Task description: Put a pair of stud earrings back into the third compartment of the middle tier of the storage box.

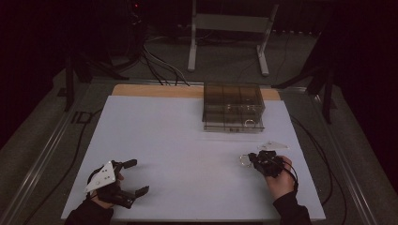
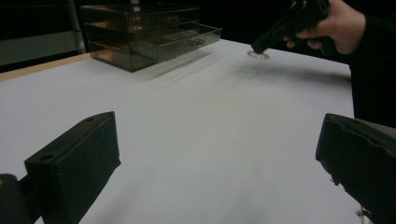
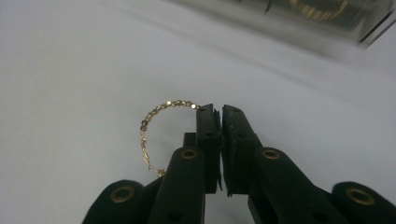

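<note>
A person is sitting at a white table (image 1: 187, 154) in a dim room, holding a black two-jaw gripper in each hand.

The right gripper (image 1: 249, 158) is hovering low over the table's right side, its jaws pressed nearly together. Seen from the right gripper view, the right gripper's (image 3: 221, 112) jaws are pinching one end of a thin gold chain bracelet (image 3: 154, 130), which is curving out to the left of the jaws in a loop above the white surface. From the high view the bracelet (image 1: 243, 160) is showing as a small ring just at the gripper's tip.

The left gripper (image 1: 136, 177) is resting near the front left corner of the table, well apart from the right one. Its jaws are spread wide with nothing between them; in the left gripper view the left gripper's (image 2: 219, 154) two black jaws are standing far apart over bare table.

At the back of the table, right of centre, a smoky transparent drawer box (image 1: 233, 107) is sitting with its lower drawer (image 1: 233, 125) pulled partway out. Something small and gold is lying inside the drawer, too blurred to identify.
</note>
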`<state>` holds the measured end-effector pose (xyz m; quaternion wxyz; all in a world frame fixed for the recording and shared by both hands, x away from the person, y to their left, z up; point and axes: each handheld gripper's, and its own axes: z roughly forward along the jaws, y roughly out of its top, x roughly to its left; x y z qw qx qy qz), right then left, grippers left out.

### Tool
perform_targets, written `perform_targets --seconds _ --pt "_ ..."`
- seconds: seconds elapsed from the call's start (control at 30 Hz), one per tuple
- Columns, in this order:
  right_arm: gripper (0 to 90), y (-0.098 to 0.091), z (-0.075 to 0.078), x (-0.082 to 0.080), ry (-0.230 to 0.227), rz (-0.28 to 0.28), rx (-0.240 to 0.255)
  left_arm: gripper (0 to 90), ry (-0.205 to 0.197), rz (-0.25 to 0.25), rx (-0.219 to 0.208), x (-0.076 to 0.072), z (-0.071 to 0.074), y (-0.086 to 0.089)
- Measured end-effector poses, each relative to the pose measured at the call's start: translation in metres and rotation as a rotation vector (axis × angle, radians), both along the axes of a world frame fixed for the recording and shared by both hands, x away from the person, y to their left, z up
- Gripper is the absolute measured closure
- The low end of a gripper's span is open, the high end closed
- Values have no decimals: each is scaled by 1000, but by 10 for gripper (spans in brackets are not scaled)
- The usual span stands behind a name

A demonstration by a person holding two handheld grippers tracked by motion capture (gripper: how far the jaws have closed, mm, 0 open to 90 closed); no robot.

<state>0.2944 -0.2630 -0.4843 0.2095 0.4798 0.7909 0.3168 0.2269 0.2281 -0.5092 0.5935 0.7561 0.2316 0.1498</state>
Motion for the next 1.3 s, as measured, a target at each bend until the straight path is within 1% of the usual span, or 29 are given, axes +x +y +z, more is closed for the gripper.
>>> perform_targets --seconds 0.13,0.17,0.2,0.27,0.33,0.37,0.53,0.67,0.7,0.8,0.97,1.0,1.2,1.27,1.3 --pt "867 -2 16 9 -29 -4 0 6 -3 -1 -1 0 0 0" --pt "867 -2 16 9 -29 -4 0 6 -3 -1 -1 0 0 0" --pt "866 -3 23 14 -42 -5 -2 6 -3 0 -1 0 0 0" --pt "866 -4 29 19 -51 -8 2 6 -3 0 -4 0 0 0" --pt "866 -5 32 21 -57 -11 -2 6 -5 0 -4 0 0 0" --pt "867 -6 37 26 -63 -16 0 6 -4 0 -4 0 0 1" --pt "866 -9 49 39 -79 -31 -4 6 -4 0 -3 0 0 1" --pt "866 -11 55 49 -89 -47 -4 6 -4 0 -3 0 0 1" --pt "866 -11 55 49 -89 -47 -4 6 -4 -1 -4 0 1 1" --pt "866 -13 61 60 -95 -63 -11 6 -2 -2 -5 0 0 1" --pt "866 -15 66 75 -91 -83 -21 6 -3 -1 -5 0 0 1" --pt "866 -16 67 78 -92 -86 -27 6 -3 -1 -7 0 0 1" --pt "866 -20 70 94 -86 -116 -23 6 1 0 -8 0 0 1" --pt "866 -21 69 99 -84 -124 -32 6 1 0 -8 0 0 1" --pt "866 -21 69 99 -84 -124 -32 6 2 0 -9 0 0 1"
